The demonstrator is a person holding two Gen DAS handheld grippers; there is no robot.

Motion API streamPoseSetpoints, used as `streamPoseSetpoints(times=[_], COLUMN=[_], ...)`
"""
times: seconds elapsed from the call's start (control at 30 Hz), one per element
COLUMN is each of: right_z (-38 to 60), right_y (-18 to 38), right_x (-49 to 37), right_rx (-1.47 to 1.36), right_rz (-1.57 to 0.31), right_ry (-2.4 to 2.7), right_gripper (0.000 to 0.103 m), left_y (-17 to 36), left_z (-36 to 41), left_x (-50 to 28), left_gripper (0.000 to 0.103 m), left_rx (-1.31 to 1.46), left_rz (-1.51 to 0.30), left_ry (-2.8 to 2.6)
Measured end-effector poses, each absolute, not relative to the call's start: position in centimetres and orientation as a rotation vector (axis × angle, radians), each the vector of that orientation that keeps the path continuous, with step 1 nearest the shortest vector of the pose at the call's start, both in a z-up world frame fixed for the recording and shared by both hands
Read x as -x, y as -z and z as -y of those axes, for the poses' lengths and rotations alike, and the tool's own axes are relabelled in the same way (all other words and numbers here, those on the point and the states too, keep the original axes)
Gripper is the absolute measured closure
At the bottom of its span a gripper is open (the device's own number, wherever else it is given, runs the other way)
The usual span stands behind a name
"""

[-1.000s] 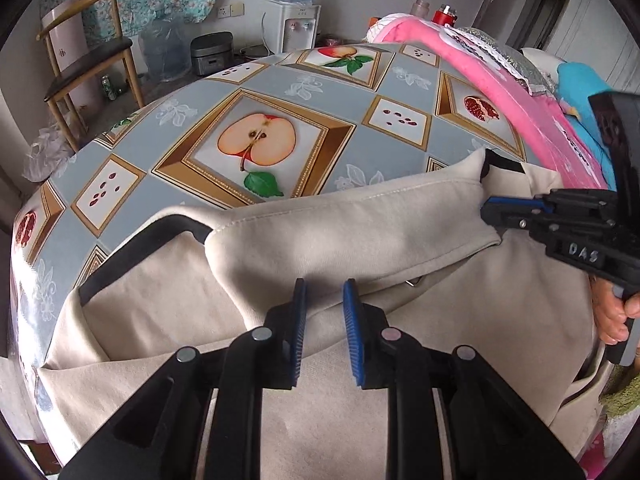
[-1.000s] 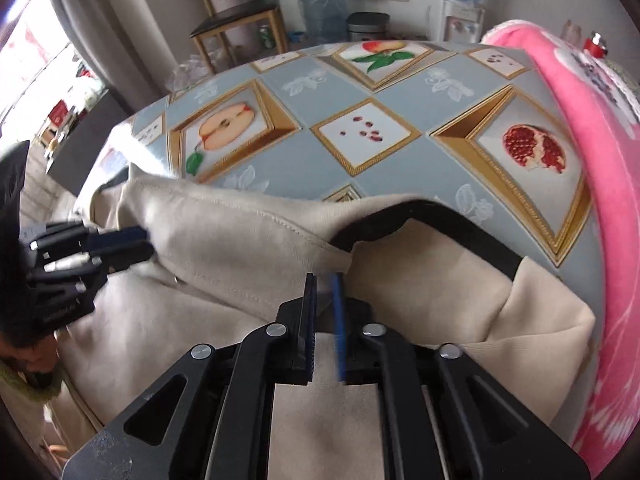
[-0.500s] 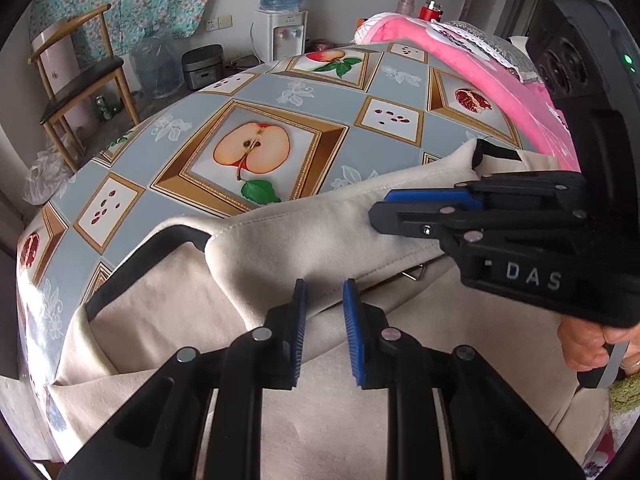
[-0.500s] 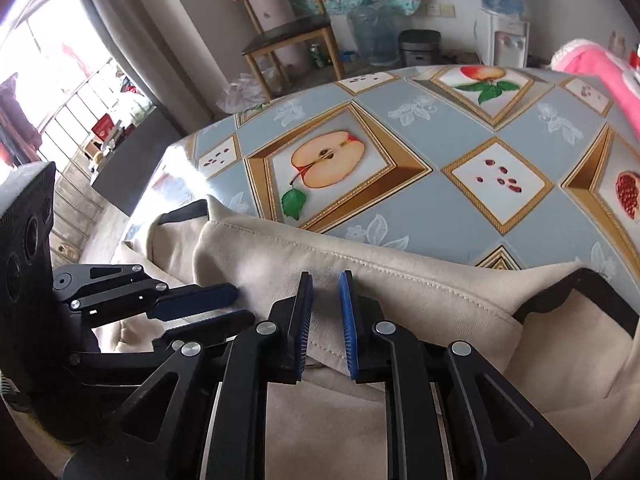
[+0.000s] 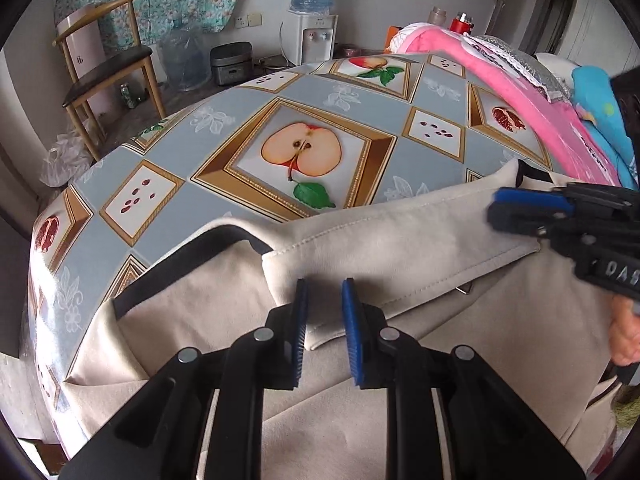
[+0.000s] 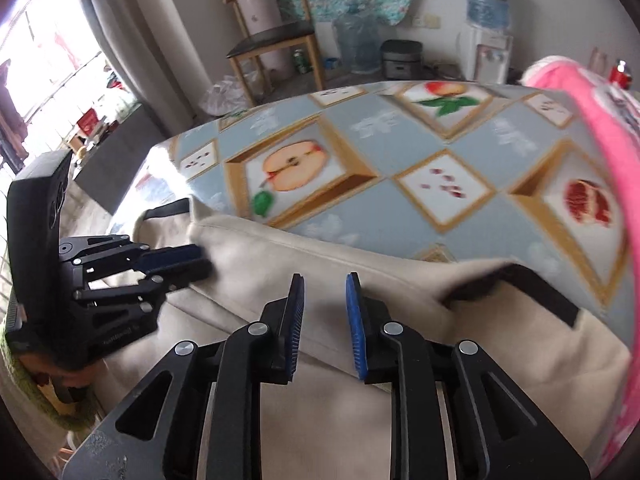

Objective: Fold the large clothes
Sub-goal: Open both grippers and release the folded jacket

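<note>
first fold of the garment [image 5: 400,248] laid on the table [image 5: 240,216]; left gripper [image 5: 323,328] and right gripper [image 6: 323,324] spread, gripping nothing; further folds remain.

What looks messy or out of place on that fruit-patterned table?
The beige garment lies uneven: its folded-over flap runs slanted across the tablecloth, and the lower part hangs over the near edge. A pink blanket is heaped along the right side. Nothing looks spilled or damaged.

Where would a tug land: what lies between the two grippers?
Only the beige garment: its folded, stitched flap runs from the left gripper to the right gripper, nothing else on it. The left wrist view shows this best.
</note>
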State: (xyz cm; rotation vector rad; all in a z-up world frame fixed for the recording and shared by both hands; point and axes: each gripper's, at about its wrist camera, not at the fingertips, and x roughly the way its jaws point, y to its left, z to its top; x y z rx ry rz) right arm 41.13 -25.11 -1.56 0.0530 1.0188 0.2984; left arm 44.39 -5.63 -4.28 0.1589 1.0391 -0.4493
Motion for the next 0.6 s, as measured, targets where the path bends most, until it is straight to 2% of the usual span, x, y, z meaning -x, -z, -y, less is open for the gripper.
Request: streamPoseSetpoints(times=[0.1, 0.23, 0.3, 0.37, 0.4, 0.5, 0.6], right_z=[26.6, 26.1, 25.9, 25.6, 25.6, 25.4, 25.2], right_y=[3.4, 3.8, 3.1, 1.6, 0.3, -2.2, -3.8], right_x=[-41.0, -40.8, -40.6, -39.3, -38.0, -34.1, -30.1], right_rx=[-0.038, -0.005, -0.017, -0.029, -0.044, -0.063, -0.059], right_rz=[-1.101, -1.101, -1.115, -1.082, -1.046, -0.990, -0.946], right_ry=[-0.212, -0.179, -0.145, -0.113, -0.116, -0.145, -0.158], right_gripper=[0.082, 0.082, 0.072, 0.043, 0.035, 0.024, 0.020], left_y=[4.4, 4.1, 3.5, 2.3, 1.6, -0.6, -2.7], left_z=[5.4, 5.8, 5.4, 4.8, 4.4, 2.6, 0.2], left_x=[-44.5, -44.2, -43.7, -42.7, -42.1, -38.9, -34.6], left_gripper=[0.085, 0.085, 0.085, 0.083, 0.082, 0.074, 0.062], left_rx=[-0.145, -0.156, -0.145, -0.132, -0.128, -0.132, -0.157], left_rz=[-1.039, -1.048, -1.050, -1.046, -1.043, -1.025, -1.002], left_ry=[0.445, 0.420, 0.409, 0.404, 0.405, 0.394, 0.356])
